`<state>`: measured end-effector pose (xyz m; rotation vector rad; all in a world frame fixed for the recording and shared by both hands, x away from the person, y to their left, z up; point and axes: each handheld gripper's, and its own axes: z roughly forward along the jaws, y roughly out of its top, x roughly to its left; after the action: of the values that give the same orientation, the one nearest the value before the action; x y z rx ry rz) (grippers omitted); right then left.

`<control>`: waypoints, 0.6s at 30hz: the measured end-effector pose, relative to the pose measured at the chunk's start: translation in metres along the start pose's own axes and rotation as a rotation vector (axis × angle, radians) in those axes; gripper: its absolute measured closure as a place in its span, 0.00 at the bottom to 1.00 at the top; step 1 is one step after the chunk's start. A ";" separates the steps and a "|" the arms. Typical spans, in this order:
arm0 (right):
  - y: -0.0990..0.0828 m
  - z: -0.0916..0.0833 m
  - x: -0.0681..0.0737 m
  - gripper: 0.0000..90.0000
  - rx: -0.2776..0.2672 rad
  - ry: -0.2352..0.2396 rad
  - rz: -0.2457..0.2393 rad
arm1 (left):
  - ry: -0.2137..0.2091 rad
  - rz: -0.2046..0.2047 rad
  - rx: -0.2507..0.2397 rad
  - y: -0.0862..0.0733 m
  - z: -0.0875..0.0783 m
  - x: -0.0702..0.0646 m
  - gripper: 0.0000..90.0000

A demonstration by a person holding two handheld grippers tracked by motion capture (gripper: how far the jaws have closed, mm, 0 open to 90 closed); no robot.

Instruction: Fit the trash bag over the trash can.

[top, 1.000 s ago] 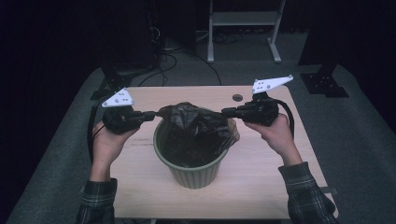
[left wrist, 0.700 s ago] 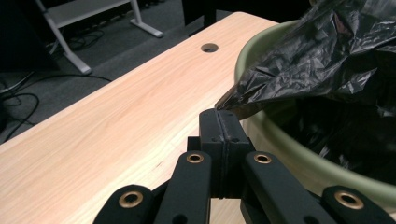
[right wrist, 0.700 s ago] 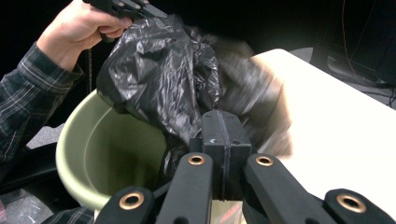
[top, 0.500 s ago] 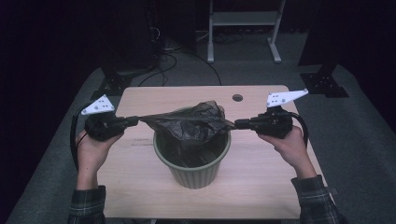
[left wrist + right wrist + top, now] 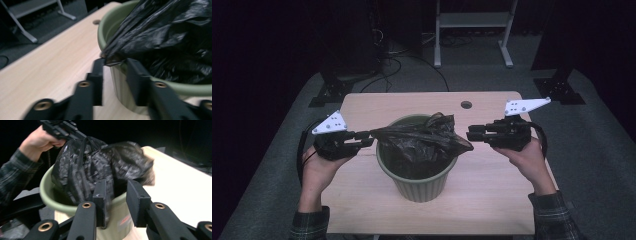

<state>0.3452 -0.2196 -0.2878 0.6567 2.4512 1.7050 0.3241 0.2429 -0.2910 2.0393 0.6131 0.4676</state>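
A green bin (image 5: 417, 184) stands mid-table with a black plastic bag (image 5: 422, 140) bunched over its mouth. My left gripper (image 5: 371, 136) is at the bin's left rim. Its jaws have just been opening and stand apart in the left gripper view, with a twisted corner of the bag (image 5: 170, 32) lying between the tips of my left gripper (image 5: 113, 62), not pinched. My right gripper (image 5: 469, 134) is level at the bin's right side. Its jaws have also just been opening. In the right gripper view my right gripper (image 5: 116, 183) stands open, and the bag (image 5: 95, 162) slumps over the bin's rim (image 5: 50, 195) just beyond it.
The wooden table (image 5: 492, 200) has a small round hole (image 5: 466, 105) near its far edge. A metal stand (image 5: 472, 30) is on the floor behind it, and black frame feet (image 5: 327, 92) flank the table's far corners. The person's left hand (image 5: 37, 142) rises beyond the bin.
The bag was stretched taut between both grippers above the bin. Now its right end is free and has slumped onto the rim, both pairs of jaws stand apart, and both hands are lower.
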 end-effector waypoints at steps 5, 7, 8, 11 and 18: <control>0.009 0.012 0.002 0.73 0.001 0.000 -0.007 | -0.056 0.015 -0.059 0.016 -0.013 -0.001 0.43; 0.013 0.018 0.002 0.73 -0.003 0.015 -0.006 | -0.050 0.022 -0.060 0.023 -0.015 -0.002 0.40; 0.015 0.021 0.003 0.71 -0.005 0.014 -0.008 | -0.062 0.022 -0.058 0.026 -0.015 -0.001 0.38; 0.022 0.031 0.007 0.70 -0.004 0.023 -0.023 | -0.047 0.022 -0.076 0.032 -0.015 0.000 0.30; 0.029 0.054 0.005 0.68 0.028 0.026 -0.030 | -0.042 0.037 -0.105 0.058 -0.013 0.007 0.23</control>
<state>0.3657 -0.1621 -0.2806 0.6008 2.4935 1.6823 0.3368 0.2299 -0.2343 1.9588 0.5153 0.4678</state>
